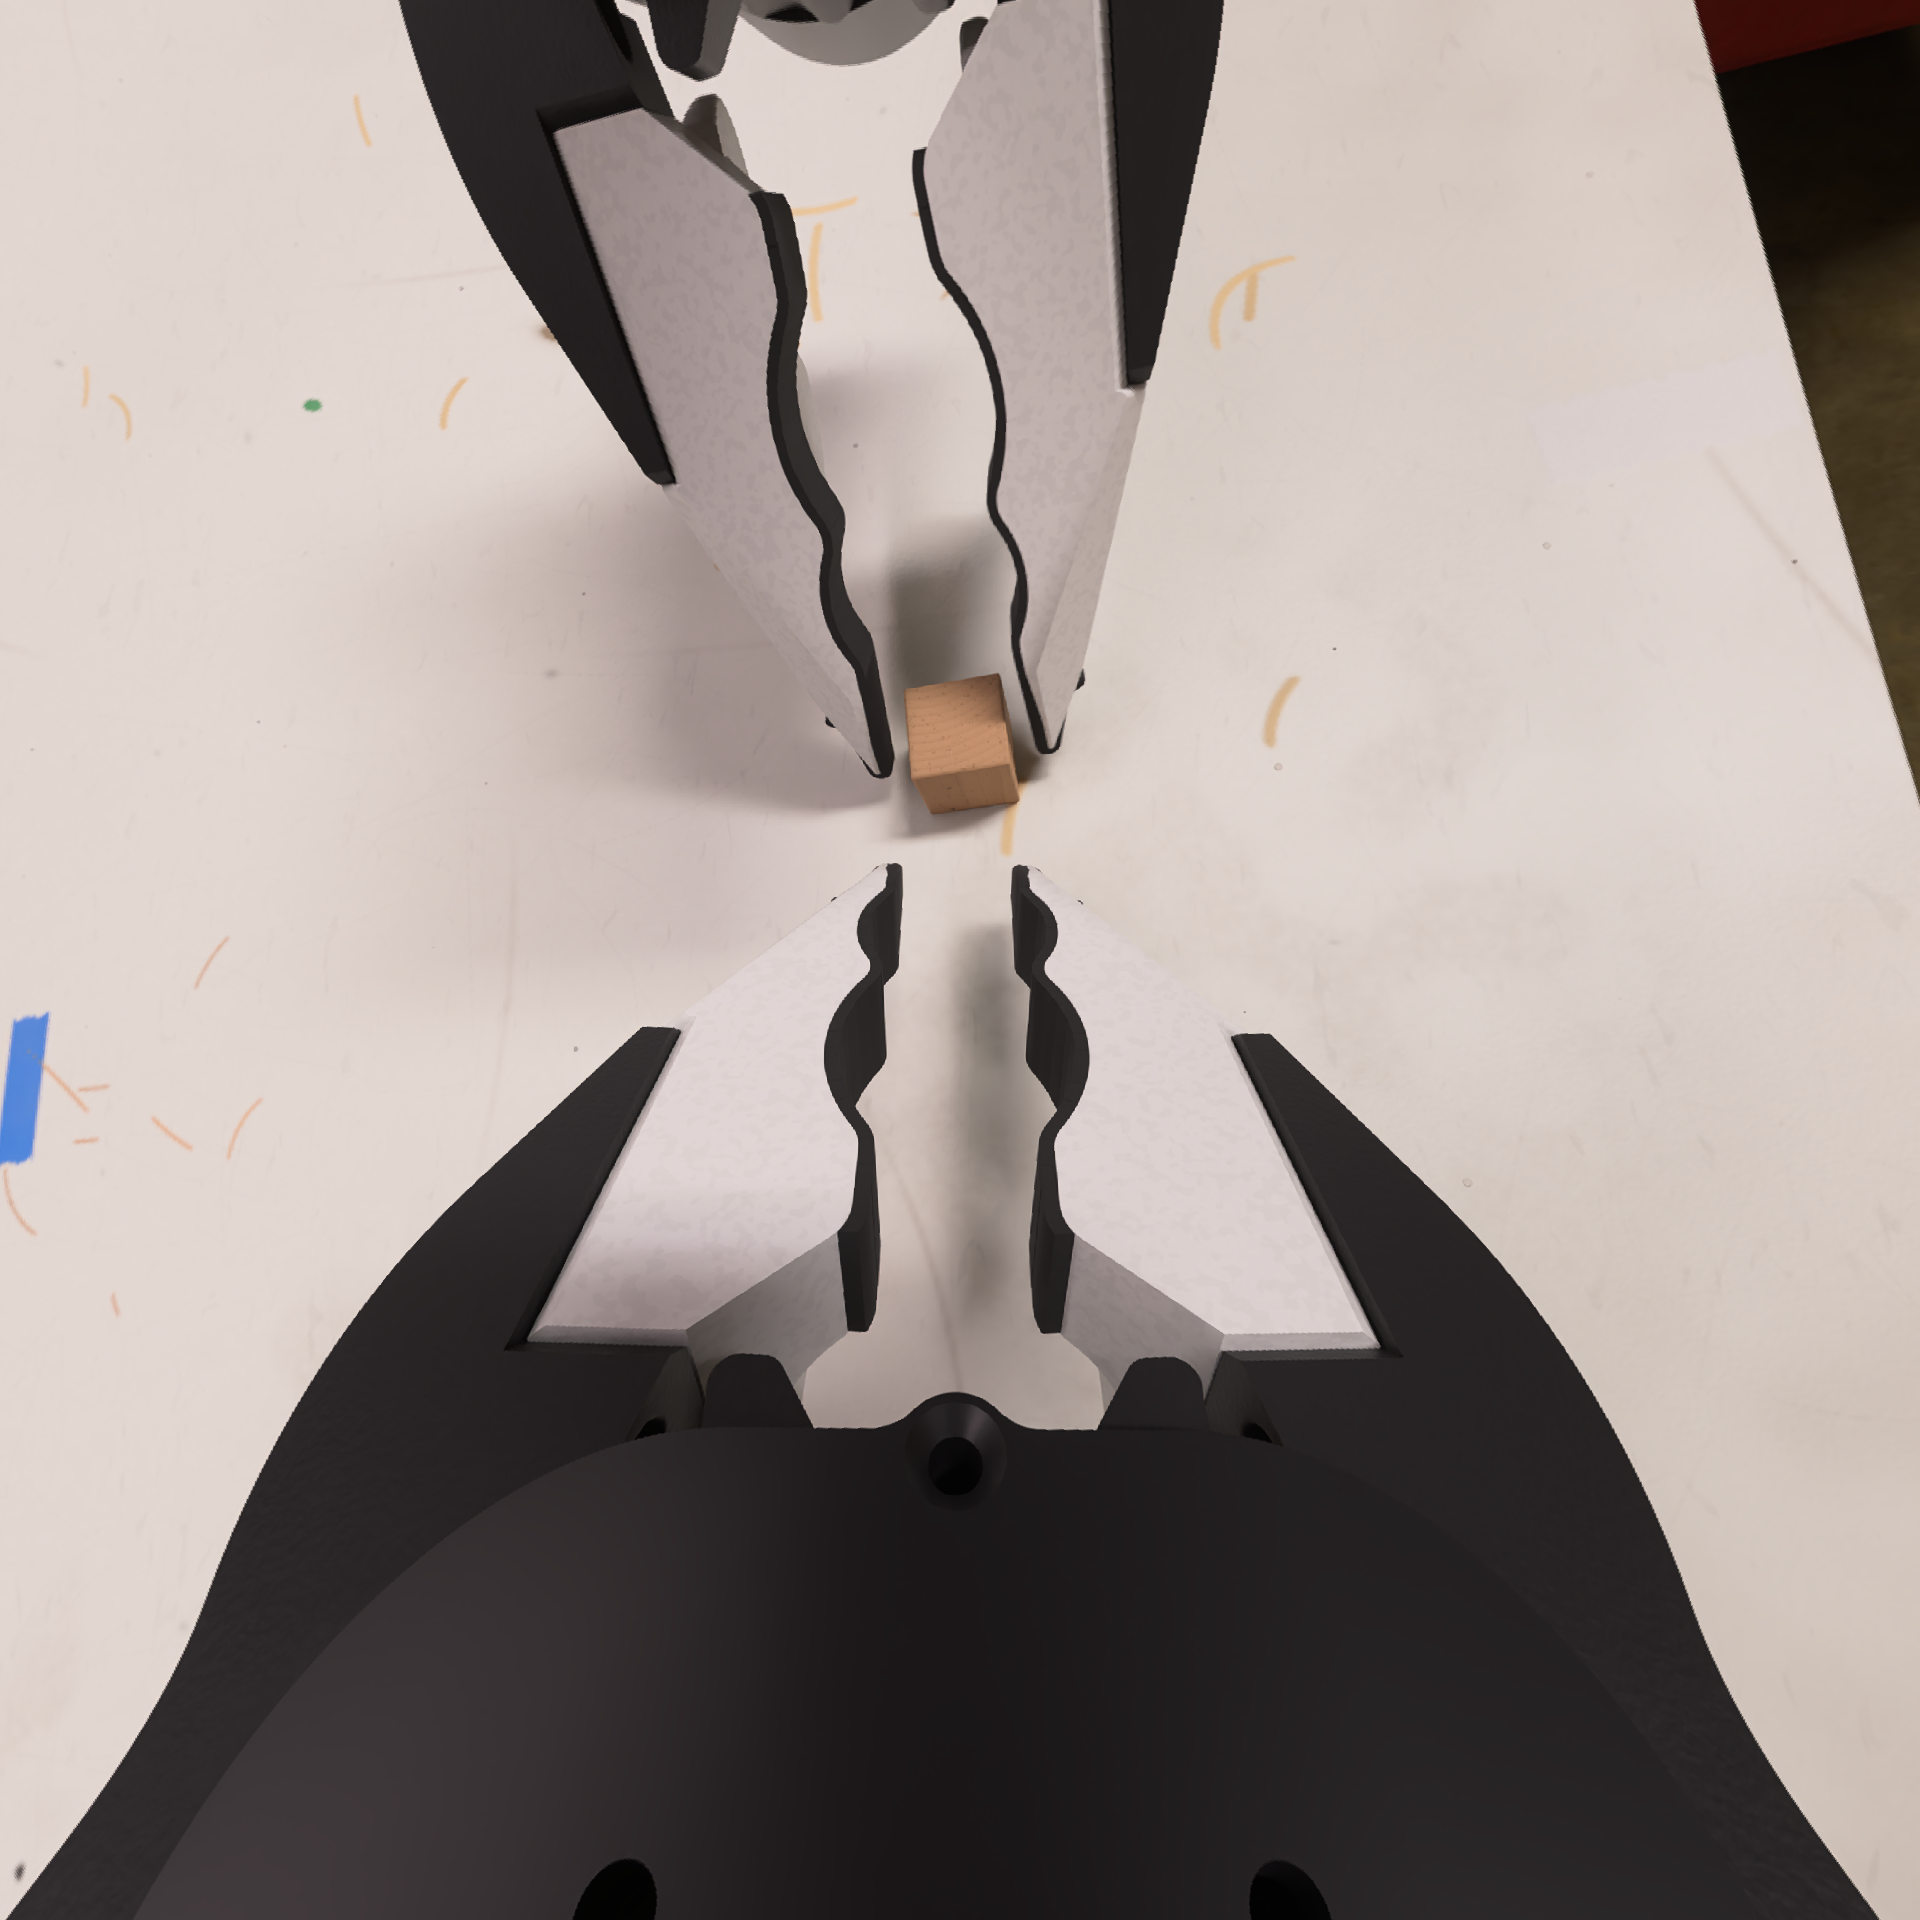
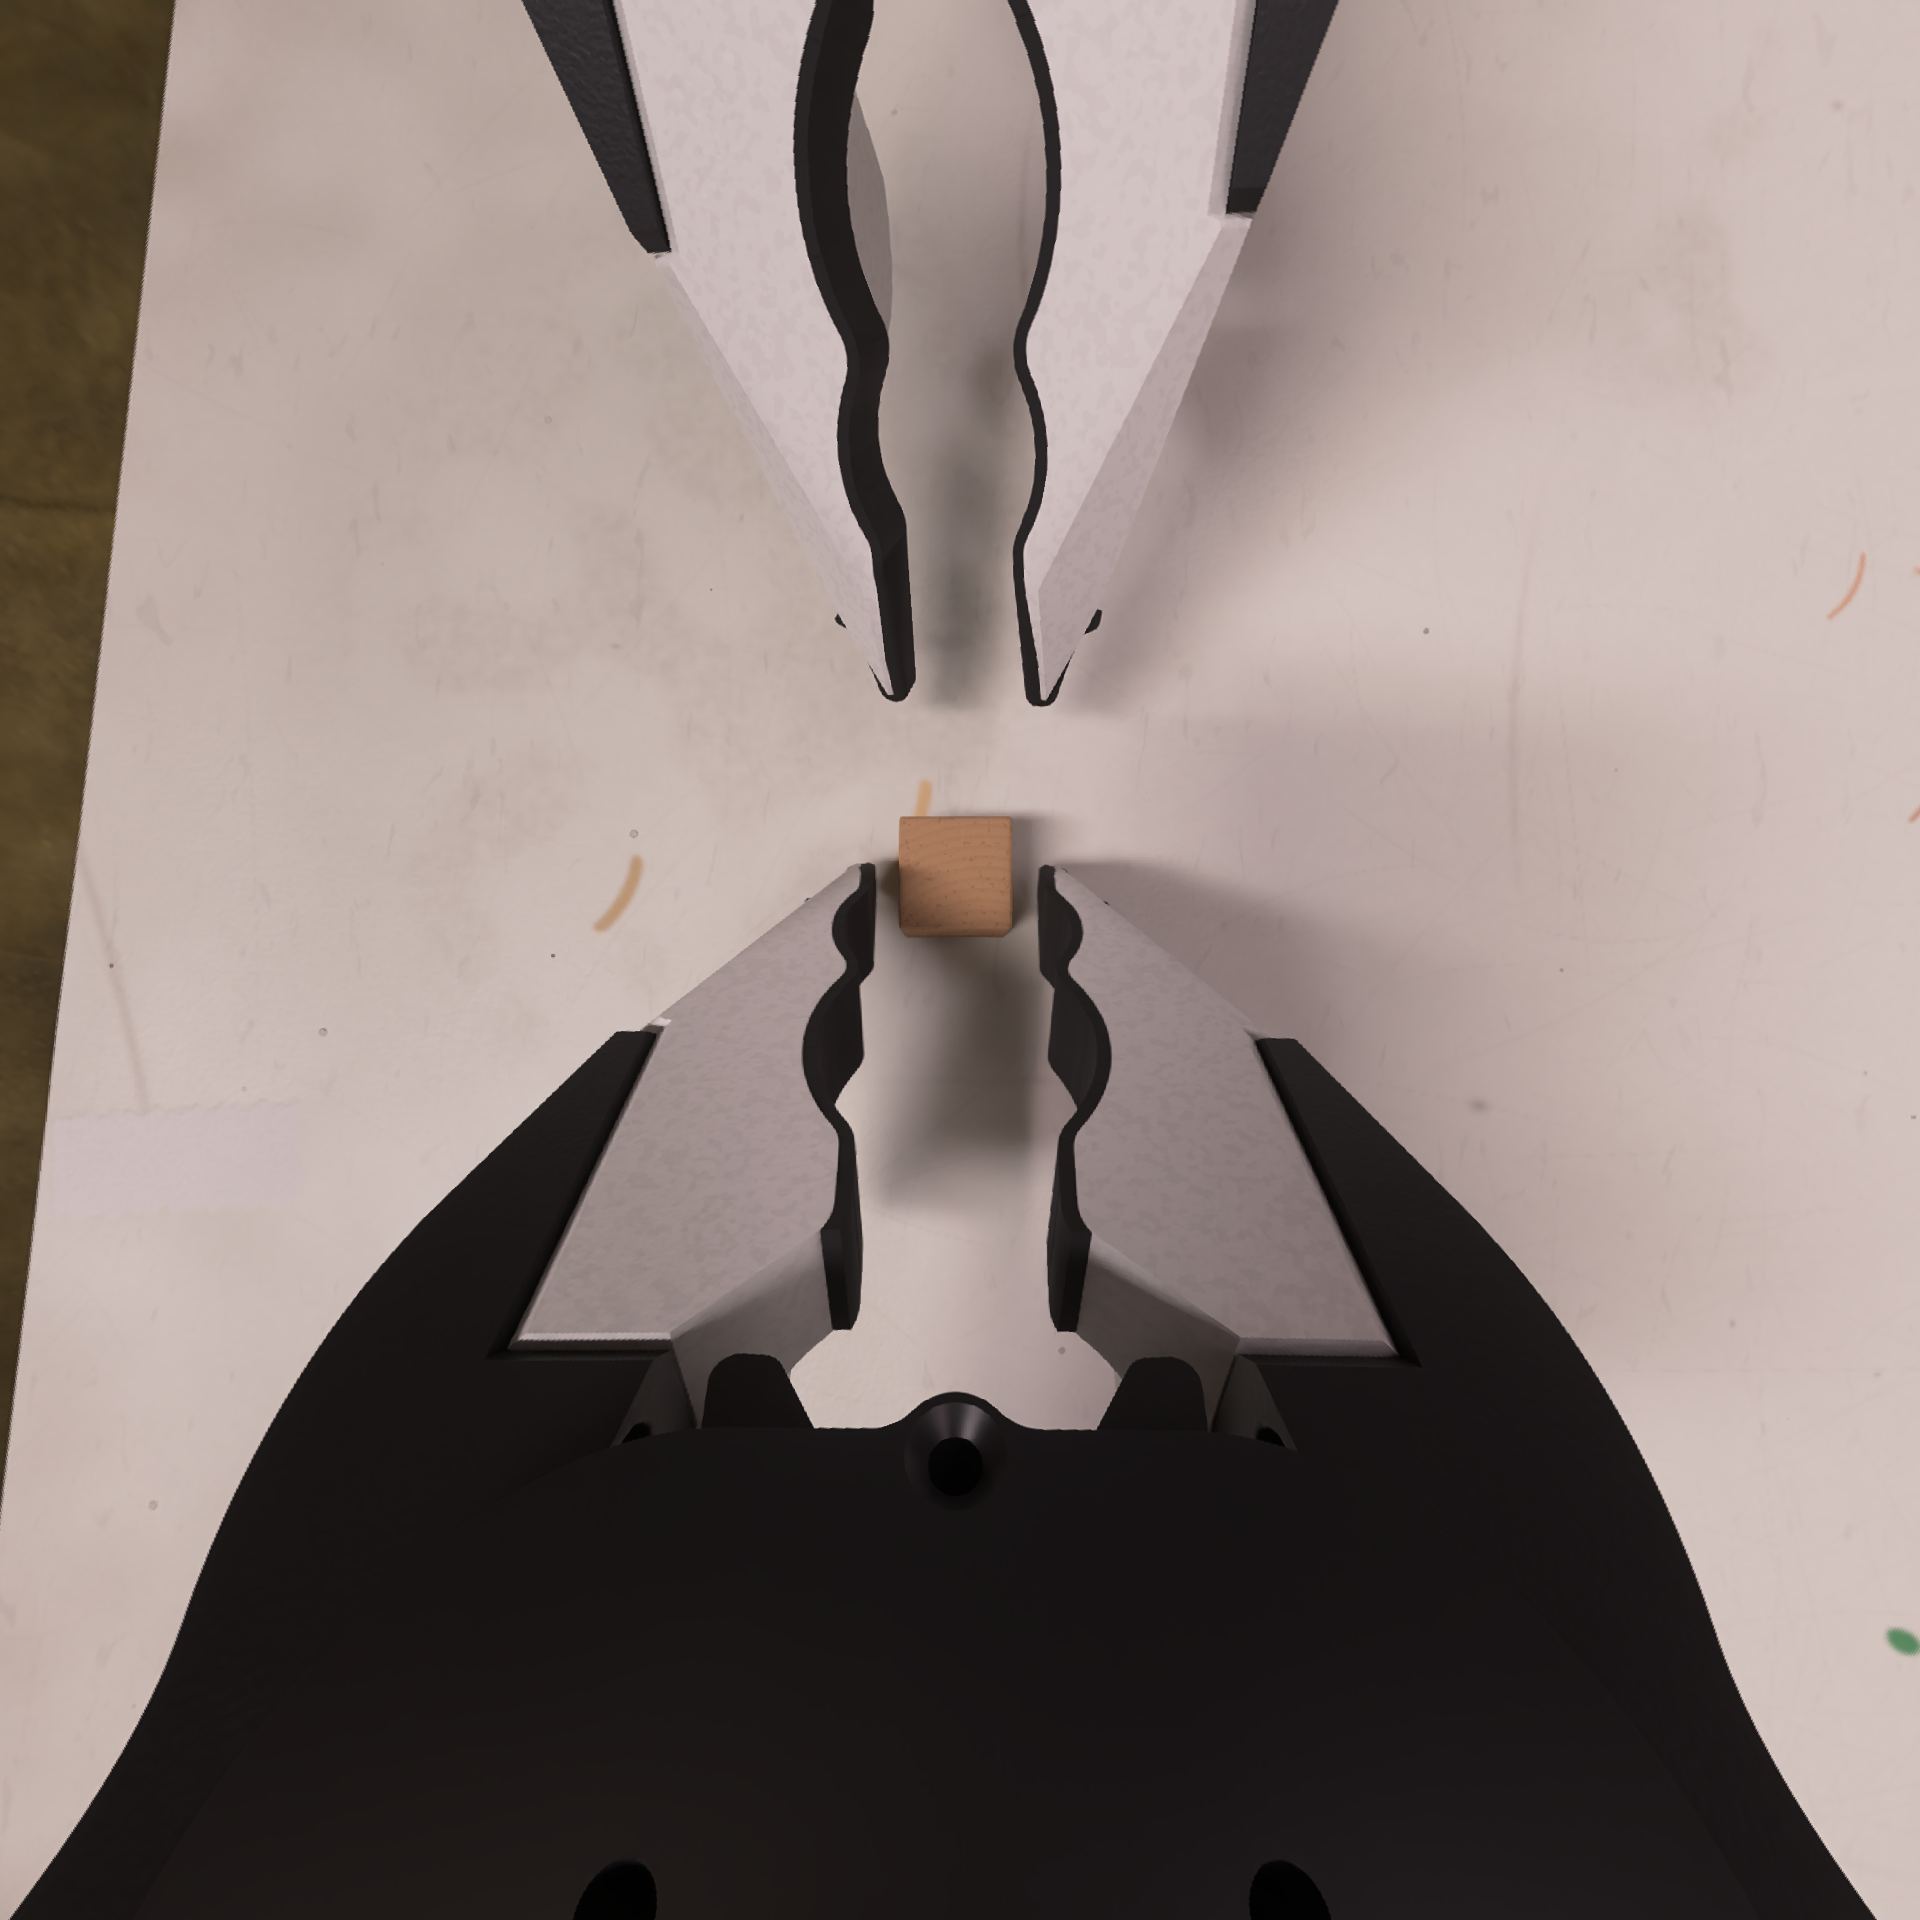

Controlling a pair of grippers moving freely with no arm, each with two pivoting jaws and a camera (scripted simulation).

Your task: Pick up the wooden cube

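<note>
A small wooden cube (image 2: 954,878) rests on the white table (image 2: 416,623). My right gripper (image 2: 954,875) is open with its fingertips on either side of the cube. The cube sits close to the left fingertip (image 2: 860,883), with a small gap to the other. In the left wrist view, the cube (image 1: 961,743) shows between the right gripper's tips (image 1: 964,756). My left gripper (image 1: 956,871) is open and empty, its tips just short of the cube, facing the right gripper. It also shows in the right wrist view (image 2: 968,688).
The table edge runs down the right of the left wrist view (image 1: 1766,312), with dark floor beyond. In the right wrist view the edge (image 2: 104,623) is on the left. A blue tape strip (image 1: 21,1086) and orange pen marks lie on the tabletop.
</note>
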